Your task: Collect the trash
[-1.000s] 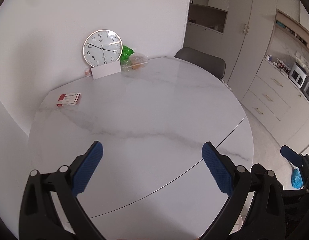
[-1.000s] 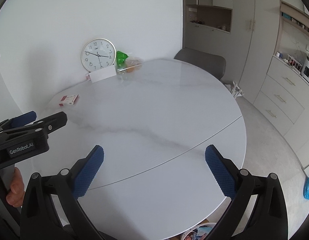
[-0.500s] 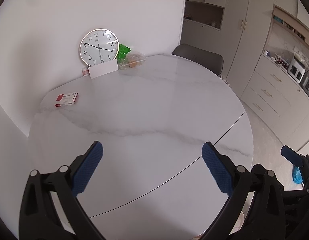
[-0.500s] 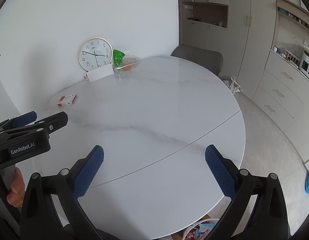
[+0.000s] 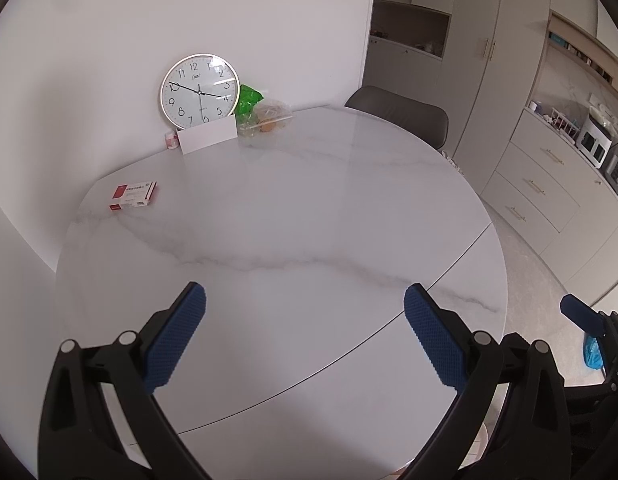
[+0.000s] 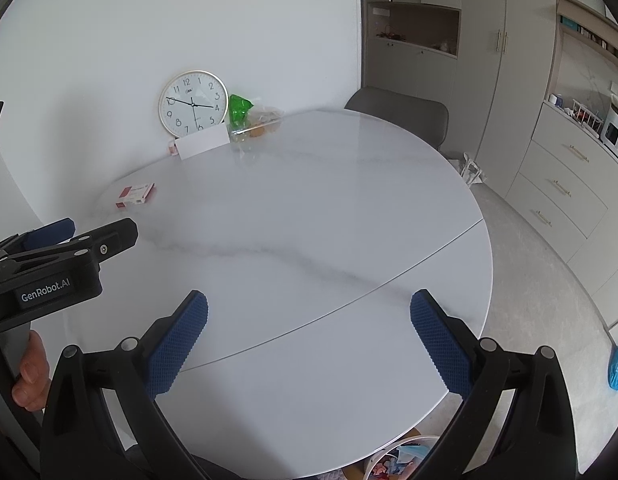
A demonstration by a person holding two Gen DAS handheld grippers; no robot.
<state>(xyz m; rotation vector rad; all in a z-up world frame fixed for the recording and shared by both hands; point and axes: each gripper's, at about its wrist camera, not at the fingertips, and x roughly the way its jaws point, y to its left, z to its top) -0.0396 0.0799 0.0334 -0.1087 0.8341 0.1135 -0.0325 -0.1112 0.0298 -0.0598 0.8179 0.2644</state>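
Both grippers hang over the near edge of the round white marble table (image 5: 293, 208), and neither has hold of anything. The left gripper (image 5: 305, 300) has its blue ribbed pads spread wide with only bare tabletop between them; the right gripper (image 6: 309, 306) is spread just as wide and just as empty.

Little on the table looks like rubbish. Far ahead of the left fingers and off to their left lies a small flat red-and-white box (image 5: 133, 195), lying flat near the table's far left edge, its print too small to read. Straight beyond the fingers, at the far rim against the wall, sits a crumpled clear plastic bag (image 5: 269, 118) with something orange inside, touching a bright green wrapper (image 5: 248, 100) that stands behind it. Just left of those a round wall clock (image 5: 200, 90) leans on the wall, with a white card (image 5: 208, 140) propped in front of it and a small pink-capped bottle (image 5: 171, 141) beside the card.

From the right wrist view, a hand (image 6: 31, 368) grips the left tool's handle to the left of the right fingers, and below the table's near edge, between the fingers, the rim of a bin (image 6: 393, 454) with colourful scraps shows
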